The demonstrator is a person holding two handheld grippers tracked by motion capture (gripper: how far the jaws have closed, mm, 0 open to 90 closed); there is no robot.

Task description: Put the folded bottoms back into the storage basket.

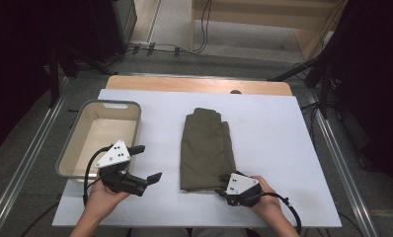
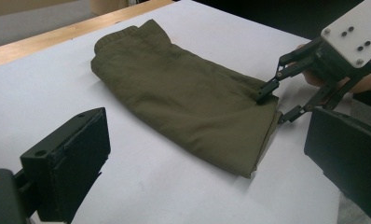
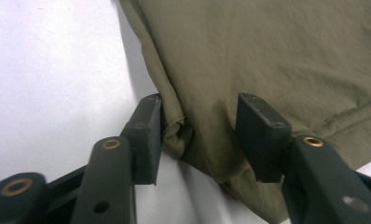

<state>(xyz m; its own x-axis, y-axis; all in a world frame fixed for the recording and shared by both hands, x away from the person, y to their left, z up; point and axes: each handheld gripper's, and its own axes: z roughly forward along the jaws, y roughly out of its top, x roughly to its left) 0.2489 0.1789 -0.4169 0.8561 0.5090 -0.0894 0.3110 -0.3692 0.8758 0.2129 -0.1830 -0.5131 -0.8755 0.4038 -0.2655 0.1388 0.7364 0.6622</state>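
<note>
Risk gathers at the near corner of the folded olive-green fabric garment (image 1: 207, 150), which lies flat on the white sheet-covered table (image 1: 273, 138), just to the right of the grey rectangular plastic bin (image 1: 103, 136) that stands at the sheet's left edge. The right gripper (image 1: 223, 183) sits at the garment's corner farthest from the bin on the near side; its jaws straddle the cloth edge, partly closed with a clear gap between them, one pad touching a small bunched fold, the other resting on the fabric, not yet clamped. As I judge it, the bite is shallow: if the jaws close here they may catch only the top layer or that little pucker, and a lift would then peel the fold open and let the lower layers drag or slide out. A pad pressing down while closing could also push the corner away and wrinkle the neat stack. The left gripper (image 1: 147, 165) hovers between the bin and the garment, jaws wide apart and holding nothing, well clear of the cloth; with just one corner held, the garment would hang lopsided and unfold on its way toward the bin. The trailing cable could brush the cloth's near hem too.
</note>
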